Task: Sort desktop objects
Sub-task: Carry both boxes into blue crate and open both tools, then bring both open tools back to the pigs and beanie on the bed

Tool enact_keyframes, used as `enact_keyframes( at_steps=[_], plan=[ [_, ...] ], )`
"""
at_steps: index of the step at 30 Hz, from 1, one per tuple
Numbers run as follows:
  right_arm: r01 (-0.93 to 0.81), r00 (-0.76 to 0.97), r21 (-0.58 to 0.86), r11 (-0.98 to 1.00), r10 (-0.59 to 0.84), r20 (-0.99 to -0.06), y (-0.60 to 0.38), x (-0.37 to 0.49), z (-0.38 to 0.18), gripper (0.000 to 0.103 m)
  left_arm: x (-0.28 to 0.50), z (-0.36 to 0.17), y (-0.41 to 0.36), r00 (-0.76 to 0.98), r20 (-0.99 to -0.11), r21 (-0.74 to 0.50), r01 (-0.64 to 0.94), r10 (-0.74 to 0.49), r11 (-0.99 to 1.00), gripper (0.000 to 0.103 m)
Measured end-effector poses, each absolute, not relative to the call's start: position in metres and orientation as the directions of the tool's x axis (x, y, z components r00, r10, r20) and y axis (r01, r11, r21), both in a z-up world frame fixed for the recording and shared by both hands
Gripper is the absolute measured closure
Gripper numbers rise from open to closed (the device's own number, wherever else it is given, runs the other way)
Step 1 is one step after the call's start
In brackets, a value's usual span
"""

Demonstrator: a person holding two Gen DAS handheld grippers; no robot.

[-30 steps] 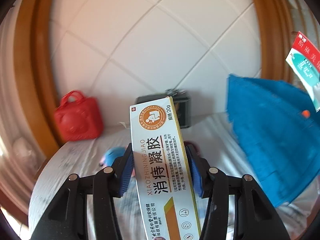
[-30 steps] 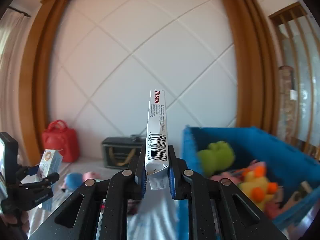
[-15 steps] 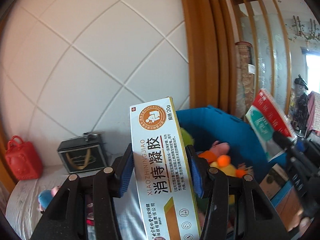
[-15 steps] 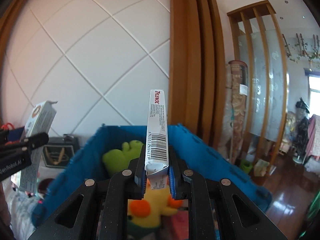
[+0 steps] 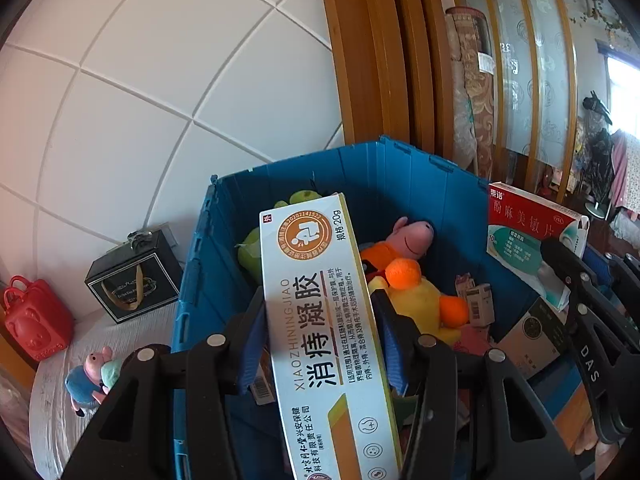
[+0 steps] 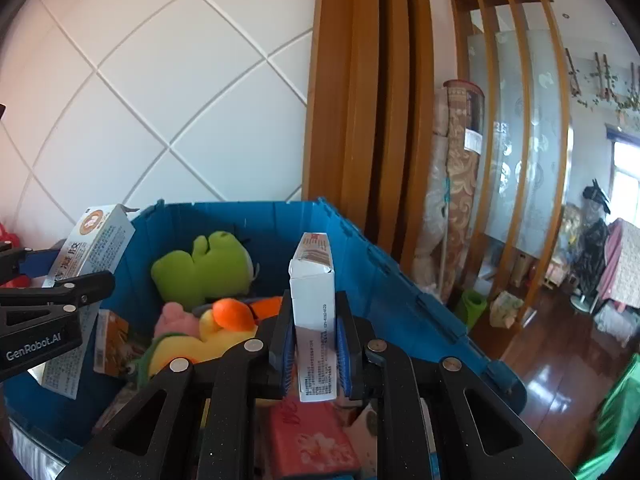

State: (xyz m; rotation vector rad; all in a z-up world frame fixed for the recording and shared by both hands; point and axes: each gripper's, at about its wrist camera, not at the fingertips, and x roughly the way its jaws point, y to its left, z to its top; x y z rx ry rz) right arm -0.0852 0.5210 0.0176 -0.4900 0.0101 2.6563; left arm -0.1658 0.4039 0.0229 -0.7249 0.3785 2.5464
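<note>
now both grippers hang over the blue crate point(image 5: 404, 184), each with a medicine box pinched between its blue pads. seen from the left wrist, the left gripper point(image 5: 320, 344) has its jaws clamped on the two long edges of a white and yellow ointment box point(image 5: 320, 312), which runs from 6 o'clock up toward 12 with its orange round logo at the far end, above the toys in the crate. toward 3 o'clock in that view, the right gripper point(image 5: 560, 264) holds a red and white tablet box point(image 5: 532, 236) above the crate's right side. from the right wrist, the same tablet box point(image 6: 314, 312) stands upright and edge-on, the jaws closed on its broad faces, over the crate's inside. inside the crate lie a green plush point(image 6: 204, 268), a yellow plush duck point(image 5: 420, 300) with orange parts, a pink pig plush point(image 5: 412, 234) and a few small cartons point(image 5: 478, 304). outside the crate, at 9 o'clock in the left wrist view, a black gift bag point(image 5: 136, 272), a red bag point(image 5: 34, 320) and a small pig doll in blue point(image 5: 90, 376) rest on a white cloth surface point(image 5: 132, 336), well apart from both grippers.
</note>
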Motion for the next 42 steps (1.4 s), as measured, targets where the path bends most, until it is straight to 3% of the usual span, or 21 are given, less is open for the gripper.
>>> enact_keyframes(
  at_steps=[4,5,7,11,12,14,15,25,34,42],
  plan=[
    [-0.428,-0.825,-0.071,-0.901,0.422,-0.376,0.531,-0.088,0.011,0.086,-0.164,0.016,0.412,-0.743,-0.576,0.151,-0.507,0.341,-0.849,0.051],
    [-0.429,-0.823,-0.068,-0.901,0.421,-0.383,0.533,-0.089,0.01,0.085,-0.163,0.015,0.413,-0.741,-0.579,0.152,-0.507,0.34,-0.848,0.048],
    [-0.43,-0.821,-0.065,-0.901,0.419,-0.388,0.537,-0.089,0.009,0.084,-0.162,0.014,0.413,-0.742,-0.579,0.154,-0.506,0.337,-0.849,0.03],
    [-0.433,-0.815,-0.076,-0.898,0.426,-0.393,0.536,-0.089,0.009,0.083,-0.159,0.015,0.41,-0.746,-0.569,0.149,-0.509,0.347,-0.848,0.025],
    [-0.436,-0.814,-0.077,-0.897,0.429,-0.392,0.536,-0.089,0.008,0.076,-0.158,0.015,0.409,-0.747,-0.568,0.148,-0.507,0.347,-0.849,0.025],
    [-0.441,-0.813,-0.07,-0.895,0.432,-0.392,0.535,-0.087,0.009,0.039,-0.157,0.016,0.405,-0.748,-0.565,0.144,-0.506,0.349,-0.851,0.025],
    [-0.443,-0.814,-0.064,-0.894,0.431,-0.388,0.535,-0.086,0.009,0.001,-0.156,0.016,0.403,-0.748,-0.564,0.14,-0.504,0.35,-0.852,0.025],
    [-0.429,-0.841,-0.111,-0.896,0.442,-0.312,0.512,-0.07,0.024,0.0,-0.144,0.027,0.367,-0.778,-0.513,0.099,-0.472,0.362,-0.876,0.021],
    [-0.342,-0.893,-0.11,-0.933,0.359,-0.273,0.465,-0.066,0.04,0.0,-0.134,0.039,0.29,-0.841,-0.408,0.0,-0.388,0.354,-0.922,0.021],
    [-0.225,-0.941,-0.083,-0.971,0.239,-0.24,0.402,-0.078,0.054,0.0,-0.156,0.023,0.202,-0.841,-0.47,-0.061,-0.273,0.269,-0.96,0.021]
  ],
)
